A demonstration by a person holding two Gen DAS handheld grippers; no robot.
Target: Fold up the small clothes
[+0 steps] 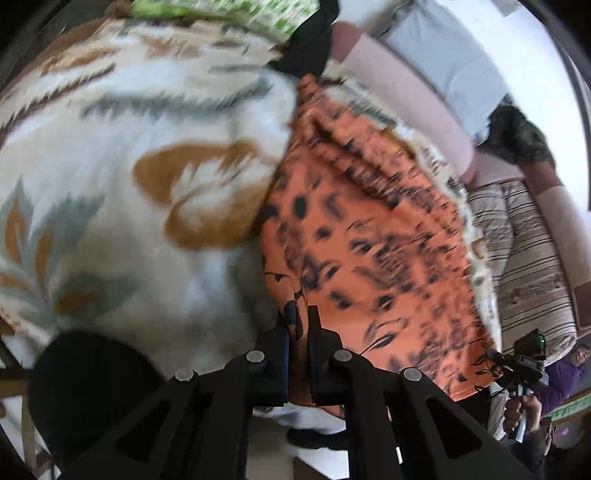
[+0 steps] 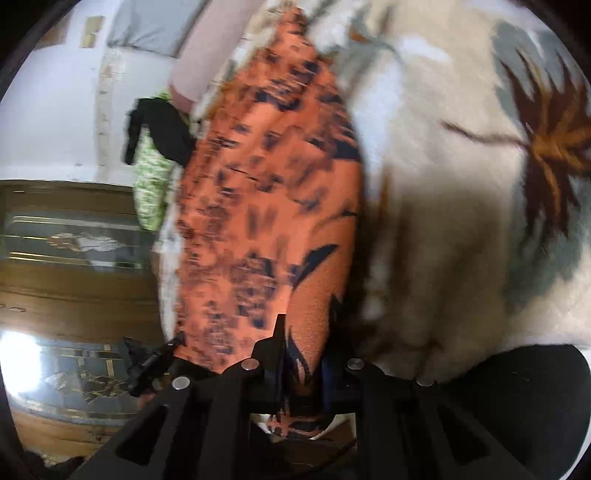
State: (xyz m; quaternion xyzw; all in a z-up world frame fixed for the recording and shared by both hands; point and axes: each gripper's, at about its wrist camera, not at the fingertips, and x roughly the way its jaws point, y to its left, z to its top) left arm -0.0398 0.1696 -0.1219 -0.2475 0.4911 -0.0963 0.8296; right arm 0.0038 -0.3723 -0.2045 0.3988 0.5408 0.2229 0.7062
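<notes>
An orange garment (image 1: 362, 221) with a dark leaf print lies stretched lengthwise on a cream blanket (image 1: 147, 129) patterned with brown and grey leaves. My left gripper (image 1: 299, 325) is shut on the garment's near edge, with the cloth pinched between its fingers. In the right wrist view the same orange garment (image 2: 266, 166) runs away from me over the blanket (image 2: 443, 184). There my right gripper (image 2: 306, 332) is shut on the garment's near end, and a fold of cloth hangs down between the fingers. Both views are blurred.
A black garment (image 1: 310, 40) and a green patterned cloth (image 1: 229, 11) lie at the blanket's far end, beside a pink bolster (image 1: 406, 110) and a grey pillow (image 1: 443, 48). A striped mattress (image 1: 528, 251) shows on the right. A wooden cabinet with glass (image 2: 74, 240) stands to the left.
</notes>
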